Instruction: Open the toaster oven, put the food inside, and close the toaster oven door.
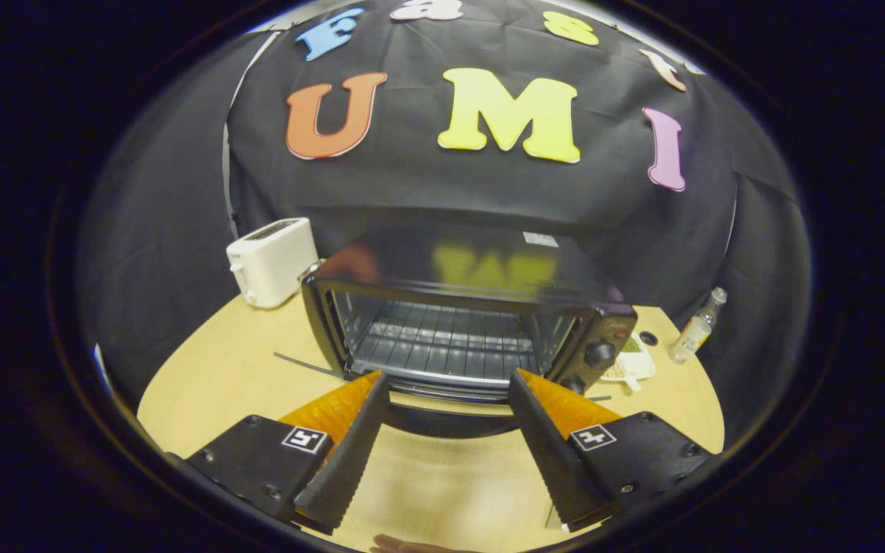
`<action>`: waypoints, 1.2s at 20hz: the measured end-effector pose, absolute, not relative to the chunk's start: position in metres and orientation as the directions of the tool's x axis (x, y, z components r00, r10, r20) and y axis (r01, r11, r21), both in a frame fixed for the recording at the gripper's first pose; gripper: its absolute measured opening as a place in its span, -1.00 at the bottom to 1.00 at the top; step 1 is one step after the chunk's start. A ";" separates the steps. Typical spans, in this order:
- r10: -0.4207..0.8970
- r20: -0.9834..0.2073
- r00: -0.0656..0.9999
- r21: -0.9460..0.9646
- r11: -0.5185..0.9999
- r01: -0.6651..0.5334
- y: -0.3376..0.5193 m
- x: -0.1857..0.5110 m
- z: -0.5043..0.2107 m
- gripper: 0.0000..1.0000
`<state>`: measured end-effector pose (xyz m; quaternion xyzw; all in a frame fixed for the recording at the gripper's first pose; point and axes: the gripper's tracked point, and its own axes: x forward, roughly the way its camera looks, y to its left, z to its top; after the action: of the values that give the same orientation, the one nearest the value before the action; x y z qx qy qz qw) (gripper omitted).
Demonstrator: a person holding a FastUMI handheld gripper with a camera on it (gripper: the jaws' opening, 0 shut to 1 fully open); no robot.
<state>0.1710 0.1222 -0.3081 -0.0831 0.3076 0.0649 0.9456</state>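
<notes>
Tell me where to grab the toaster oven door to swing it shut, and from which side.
Grip the far edge of the toaster oven door, which lies folded down toward the open fingers. Come from the front, probably with one finger above and one below: that edge runs sideways, and the hinge sits back at the toaster oven mouth.

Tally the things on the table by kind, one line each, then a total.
Toaster oven, door down: 1
White toaster: 1
Small bottle: 1
Plate beside the oven: 1
Total: 4
The gripper is open, fingers apart just short of the oven's lowered door.
</notes>
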 end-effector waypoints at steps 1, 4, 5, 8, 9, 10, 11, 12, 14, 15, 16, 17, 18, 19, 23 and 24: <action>0.073 -0.597 0.799 -0.119 0.977 -0.178 0.122 0.161 -0.313 0.99; 0.089 -0.603 0.793 -0.099 0.978 -0.185 0.120 0.148 -0.328 0.99; 0.096 -0.601 0.794 -0.089 0.979 -0.186 0.119 0.145 -0.331 0.99; 0.100 -0.630 0.770 -0.082 0.978 -0.194 0.116 0.131 -0.354 0.99; 0.102 -0.643 0.759 -0.079 0.977 -0.198 0.116 0.126 -0.363 0.99; 0.105 -0.654 0.749 -0.075 0.976 -0.203 0.116 0.122 -0.371 0.99; 0.110 -0.667 0.737 -0.067 0.976 -0.206 0.116 0.118 -0.380 0.99; 0.115 -0.684 0.720 -0.053 0.977 -0.206 0.115 0.117 -0.390 0.99; 0.119 -0.724 0.679 -0.019 0.981 -0.192 0.113 0.113 -0.411 0.98; 0.124 -0.735 0.667 -0.004 0.982 -0.187 0.114 0.112 -0.418 0.99; 0.136 -0.727 0.673 0.007 0.982 -0.190 0.115 0.114 -0.418 0.98; 0.140 -0.712 0.688 0.007 0.981 -0.192 0.116 0.120 -0.414 0.99; 0.143 -0.709 0.691 0.006 0.980 -0.197 0.116 0.121 -0.415 0.99; 0.143 -0.714 0.685 0.006 0.980 -0.199 0.116 0.120 -0.417 0.98; 0.166 -0.716 0.679 0.021 0.976 -0.217 0.115 0.115 -0.410 0.99; 0.184 -0.723 0.666 0.043 0.974 -0.222 0.114 0.109 -0.408 0.99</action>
<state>0.1092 0.1139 -0.4079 -0.0243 0.3934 0.1114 0.9123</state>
